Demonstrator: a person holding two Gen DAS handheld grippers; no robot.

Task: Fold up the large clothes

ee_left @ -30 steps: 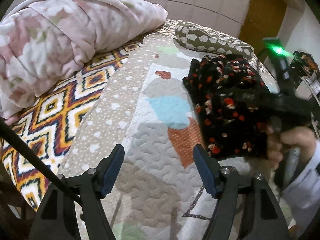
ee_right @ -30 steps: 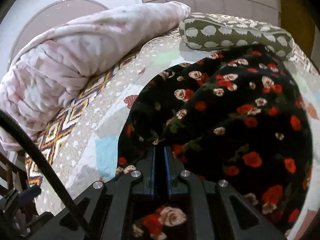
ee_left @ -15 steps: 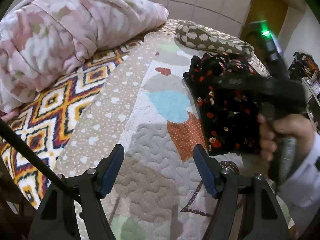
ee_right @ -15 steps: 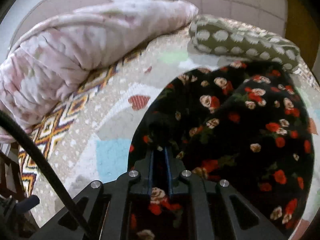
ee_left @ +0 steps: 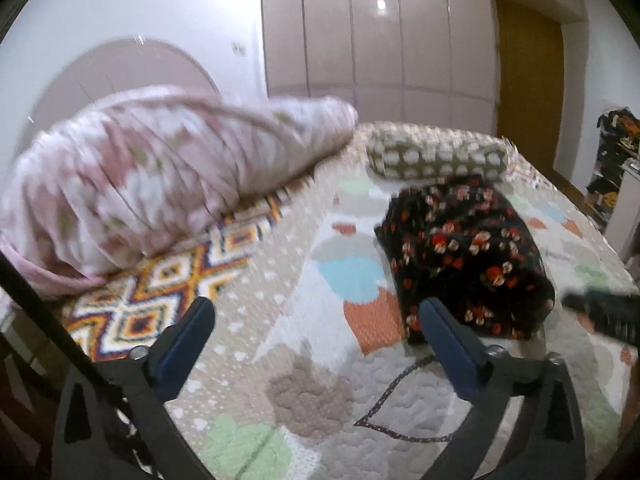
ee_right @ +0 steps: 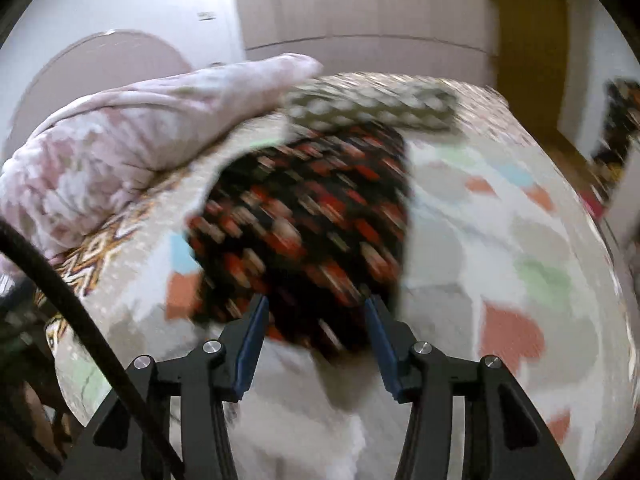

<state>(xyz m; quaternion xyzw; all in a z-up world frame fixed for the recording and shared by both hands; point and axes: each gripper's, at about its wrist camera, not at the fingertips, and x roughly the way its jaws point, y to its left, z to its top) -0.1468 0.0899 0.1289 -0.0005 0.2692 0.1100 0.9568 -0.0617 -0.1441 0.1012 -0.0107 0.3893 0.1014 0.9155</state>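
on the bed, over a patchwork quilt, lies one folded black floral garment, just in front of one olive spotted pillow. one rolled pink blanket sits well to the left of it. no writing or label can be read anywhere. the left claw is at its widest, jaws opening, nothing between them, quilt beneath. the right claw is partly spread and opening; the blurred garment's near edge shows between its fingers, but the pads do not press it.
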